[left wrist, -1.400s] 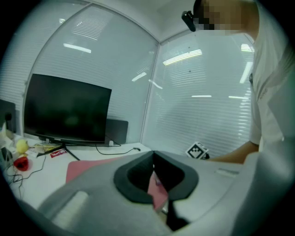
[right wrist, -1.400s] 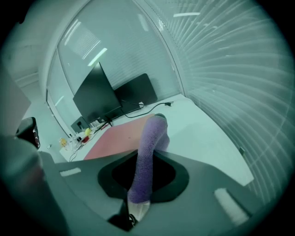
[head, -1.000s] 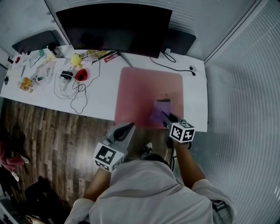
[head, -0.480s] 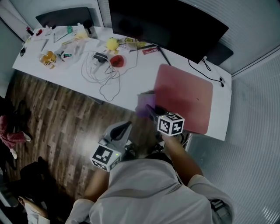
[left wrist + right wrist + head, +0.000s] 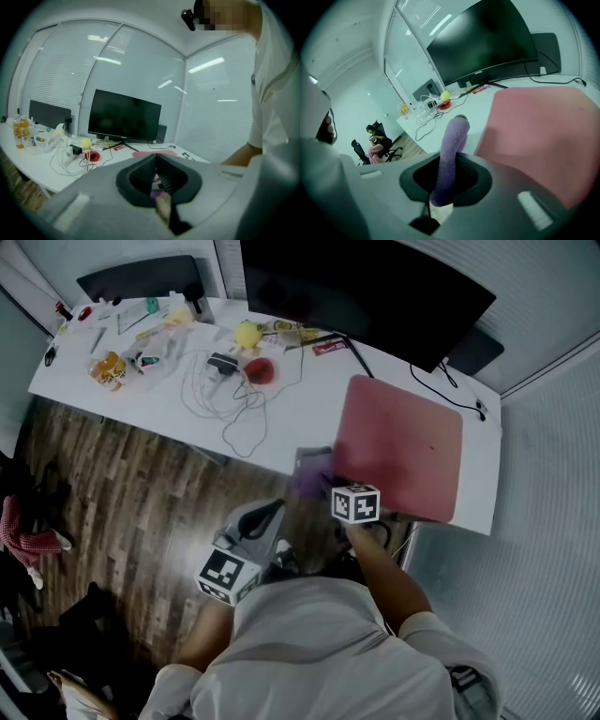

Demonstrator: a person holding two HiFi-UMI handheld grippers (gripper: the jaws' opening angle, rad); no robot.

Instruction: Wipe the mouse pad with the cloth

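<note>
Purple cloth [image 5: 451, 140] is clamped in the right claw [image 5: 445, 163], over the bench's [image 5: 300, 413] near edge and just left of the pink pad [image 5: 403, 442]. The near-square pad lies to that claw's right, with nothing between them. The left claw [image 5: 156, 161], seemingly pressed together and empty, hangs off the bench, farther away. Cables [image 5: 225, 390] lie well left.

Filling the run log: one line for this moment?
right gripper: shut on cloth | cloth: left of pad | left gripper: shut, empty
</note>
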